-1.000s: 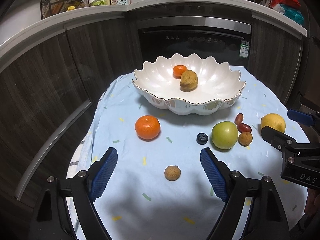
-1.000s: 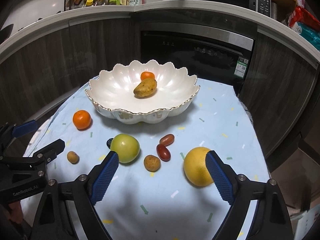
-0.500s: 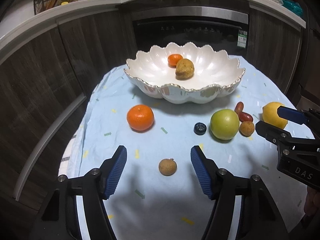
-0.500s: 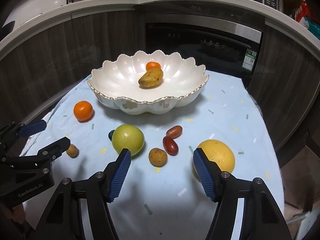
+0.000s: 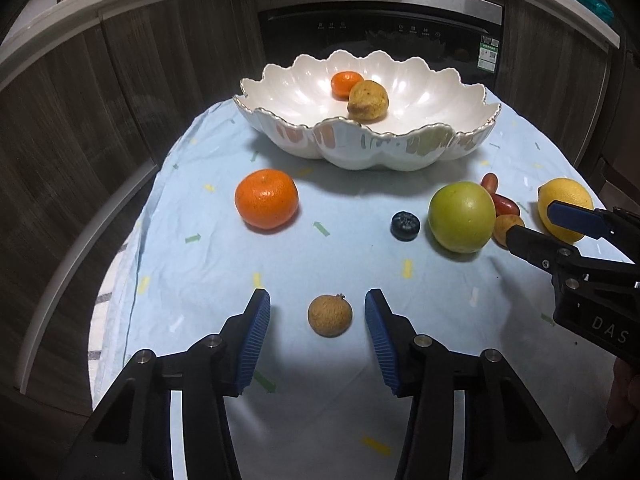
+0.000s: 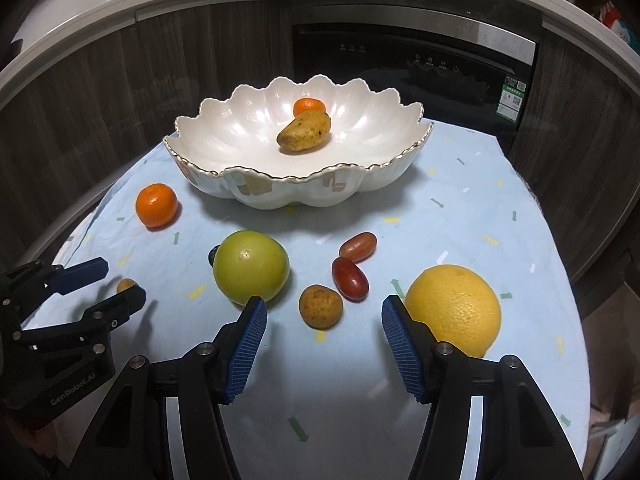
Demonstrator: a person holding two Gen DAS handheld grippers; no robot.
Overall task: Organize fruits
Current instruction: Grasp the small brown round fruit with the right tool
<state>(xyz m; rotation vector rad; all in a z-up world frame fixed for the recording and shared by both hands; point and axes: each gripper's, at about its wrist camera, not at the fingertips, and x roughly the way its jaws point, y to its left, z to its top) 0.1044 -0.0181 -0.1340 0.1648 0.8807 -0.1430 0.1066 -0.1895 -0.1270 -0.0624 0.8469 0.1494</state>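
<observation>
One white scalloped bowl (image 6: 256, 194) is seen on the blue cloth, and two fruits are counted inside it: one small orange (image 6: 308, 106) and one yellowish speckled fruit (image 6: 305, 131). Eight fruits are counted on the cloth: one mandarin (image 6: 156, 205), one green apple (image 6: 250, 267), one blueberry (image 5: 405, 225), two red grapes (image 6: 358, 246) (image 6: 350, 278), one large yellow citrus (image 6: 454, 310) and two small brown round fruits (image 6: 321, 306) (image 5: 330, 315). Two grippers are counted, the left gripper (image 5: 317, 320) and the right gripper (image 6: 324, 330).
</observation>
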